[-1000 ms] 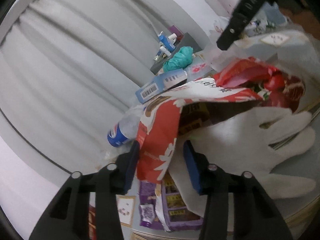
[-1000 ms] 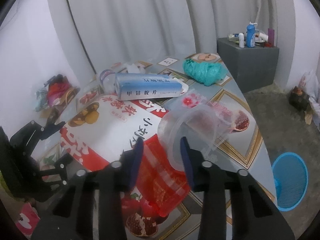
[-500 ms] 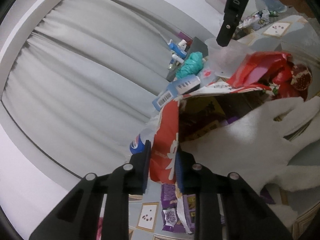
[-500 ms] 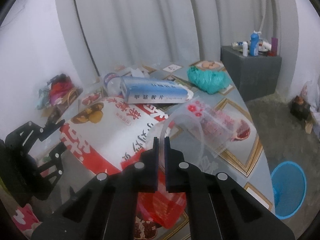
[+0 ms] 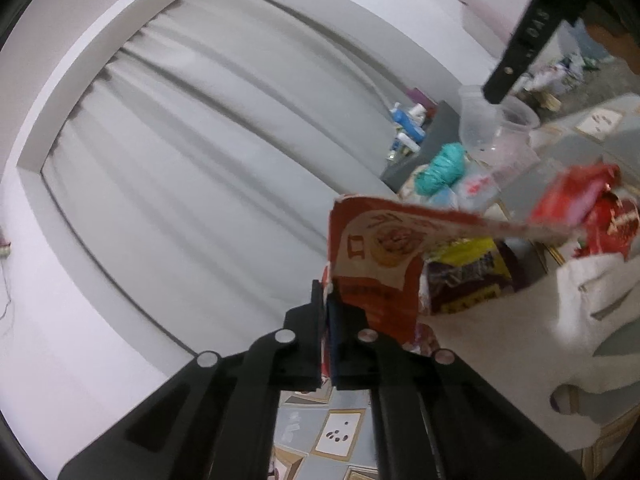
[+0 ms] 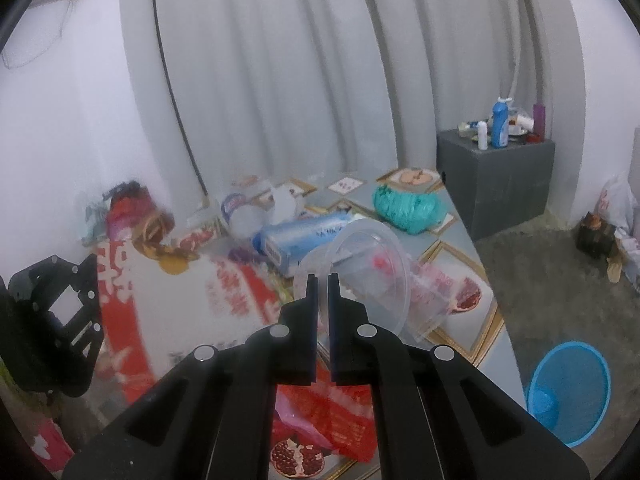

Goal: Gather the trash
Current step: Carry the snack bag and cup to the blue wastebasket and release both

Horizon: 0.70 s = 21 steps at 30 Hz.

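Honestly, the left gripper point(image 5: 327, 312) is clamped tight on one corner of the big red snack bag point(image 5: 372, 256), lifted off the table point(image 6: 460, 220). Right gripper point(image 6: 322, 292) has pinched down on the clear plastic cup point(image 6: 360, 268) rim. Thin grips, so either could slip out or tear.

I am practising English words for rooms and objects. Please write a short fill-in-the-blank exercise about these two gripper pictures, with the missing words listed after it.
1. The left gripper is shut on the edge of a red and white ____ bag.
2. The right gripper is shut on the rim of a clear plastic ____.
3. The wastebasket on the floor is ____ in colour.
4. The crumpled teal bag lies on the ____.

Missing words: snack; container; blue; table
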Tool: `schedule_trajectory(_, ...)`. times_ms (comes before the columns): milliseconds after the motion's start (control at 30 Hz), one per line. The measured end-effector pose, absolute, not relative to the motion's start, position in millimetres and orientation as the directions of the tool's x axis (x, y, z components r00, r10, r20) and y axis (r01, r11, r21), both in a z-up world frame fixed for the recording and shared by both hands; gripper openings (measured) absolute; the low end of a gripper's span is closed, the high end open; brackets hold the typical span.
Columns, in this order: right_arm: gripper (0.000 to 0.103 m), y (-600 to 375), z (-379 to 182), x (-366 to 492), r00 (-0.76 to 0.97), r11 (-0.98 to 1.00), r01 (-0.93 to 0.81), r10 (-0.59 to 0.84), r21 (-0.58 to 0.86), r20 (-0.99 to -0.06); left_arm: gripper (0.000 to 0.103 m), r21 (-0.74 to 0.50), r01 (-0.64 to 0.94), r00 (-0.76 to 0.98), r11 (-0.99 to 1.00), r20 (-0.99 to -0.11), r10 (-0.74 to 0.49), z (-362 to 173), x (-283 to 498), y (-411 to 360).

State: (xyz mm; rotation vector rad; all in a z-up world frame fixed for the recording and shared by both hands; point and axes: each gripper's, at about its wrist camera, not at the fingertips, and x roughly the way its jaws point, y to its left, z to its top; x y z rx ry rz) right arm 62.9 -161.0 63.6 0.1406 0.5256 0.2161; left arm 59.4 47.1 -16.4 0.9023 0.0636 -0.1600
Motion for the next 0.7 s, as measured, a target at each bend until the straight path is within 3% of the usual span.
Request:
schedule_trajectory(400, 0.003, -173, 95, 31, 0.9, 0.961, -0.174, 0.244, 0.215, -0.362, 0.002, 0.709, 0.063, 0.995, 0.703, 0.006, -0.095, 34, 32, 57)
schedule_trajectory(700, 0.003, -219, 108, -14, 0.949, 0.972, -0.077, 0.14, 0.223, -0.282, 0.002, 0.657, 0.157, 0.968, 0.738, 0.048, -0.248, 81, 18, 9)
